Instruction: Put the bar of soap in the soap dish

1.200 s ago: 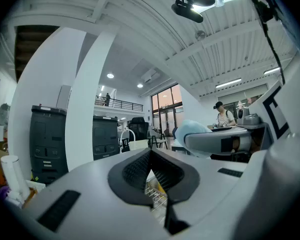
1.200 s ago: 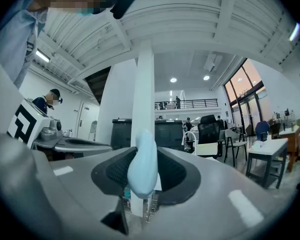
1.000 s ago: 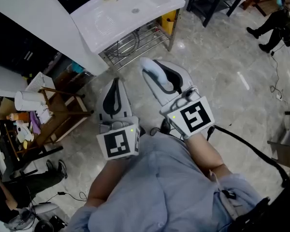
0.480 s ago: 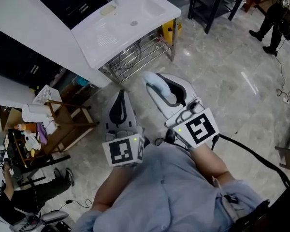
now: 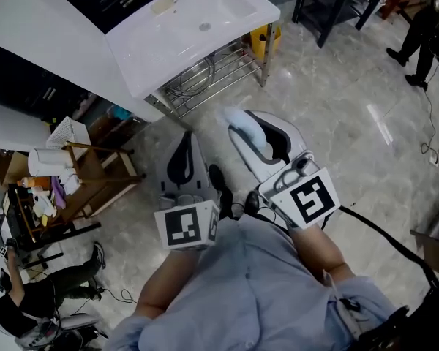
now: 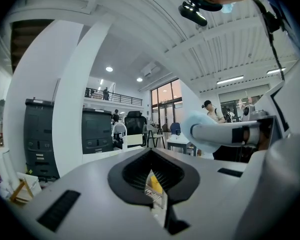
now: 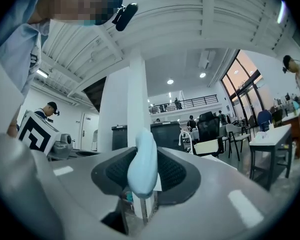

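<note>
Right gripper (image 5: 254,137): fingers clenched on the bar of soap (image 7: 142,165), a pale blue bar that stands upright between them and projects past their tips.
Left gripper (image 5: 184,142): fingers closed on each other with nothing between them; held just beside the right fingers and a little behind them.
Basin (image 5: 161,57): white, on a wire rack, well ahead of both sets of fingertips and off to their left.
Soap dish: not identified with certainty. A small pale object (image 5: 163,4) on the basin's far ledge may be it, but it is too small to tell.
Step in hand: judged to be the carry. The soap is gripped and held in the air over the floor, well apart from the basin.
Next move: likely calls for the person to step up to the basin, bring the right fingers over the dish, lower the bar and only then let go. A smooth bar could slip if the grip eases early.
Writing: none legible. The gripper cubes carry only black-and-white square markers (image 5: 307,198), which hold no words.
</note>
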`<move>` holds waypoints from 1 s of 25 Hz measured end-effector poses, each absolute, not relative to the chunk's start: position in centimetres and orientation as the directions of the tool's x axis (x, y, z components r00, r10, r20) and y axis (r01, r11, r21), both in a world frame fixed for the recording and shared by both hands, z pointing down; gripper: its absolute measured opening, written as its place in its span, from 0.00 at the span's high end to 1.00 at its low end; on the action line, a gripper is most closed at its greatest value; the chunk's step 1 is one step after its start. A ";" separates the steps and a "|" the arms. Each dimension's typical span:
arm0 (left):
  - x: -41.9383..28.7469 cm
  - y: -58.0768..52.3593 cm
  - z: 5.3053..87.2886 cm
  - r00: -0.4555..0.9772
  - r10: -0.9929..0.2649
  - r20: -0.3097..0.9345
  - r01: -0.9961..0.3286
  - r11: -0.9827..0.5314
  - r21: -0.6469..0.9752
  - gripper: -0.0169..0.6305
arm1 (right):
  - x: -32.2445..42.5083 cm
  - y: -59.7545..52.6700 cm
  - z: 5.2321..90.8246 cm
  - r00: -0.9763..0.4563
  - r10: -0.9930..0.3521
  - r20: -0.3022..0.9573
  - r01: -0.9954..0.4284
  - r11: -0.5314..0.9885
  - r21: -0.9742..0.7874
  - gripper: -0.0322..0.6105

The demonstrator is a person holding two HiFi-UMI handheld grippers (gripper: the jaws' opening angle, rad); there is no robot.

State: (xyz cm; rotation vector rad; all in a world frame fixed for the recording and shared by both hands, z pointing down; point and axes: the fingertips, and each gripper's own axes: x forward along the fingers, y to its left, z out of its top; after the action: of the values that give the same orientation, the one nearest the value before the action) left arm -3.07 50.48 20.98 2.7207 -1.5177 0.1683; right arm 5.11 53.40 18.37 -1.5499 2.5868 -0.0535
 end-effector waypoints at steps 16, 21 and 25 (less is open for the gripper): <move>-4.3 34.0 20.1 0.522 -0.852 0.038 -0.853 -0.520 0.044 0.97 | 2.9 38.9 17.8 -0.491 -0.871 -0.031 -0.870 0.492 -0.037 0.76; -5.8 28.7 19.9 0.526 -0.850 0.025 -0.850 -0.524 0.057 0.97 | 1.1 33.4 17.6 -0.498 -0.867 -0.032 -0.866 0.499 -0.024 0.76; -7.3 25.7 20.4 0.533 -0.845 0.032 -0.845 -0.530 0.070 0.97 | -0.4 29.7 17.5 -0.494 -0.869 -0.029 -0.869 0.495 -0.018 0.76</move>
State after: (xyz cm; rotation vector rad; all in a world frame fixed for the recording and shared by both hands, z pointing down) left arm -7.26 25.66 20.40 2.6829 -1.4819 -0.0092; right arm -0.35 29.71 17.51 -1.5626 2.6867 -0.0014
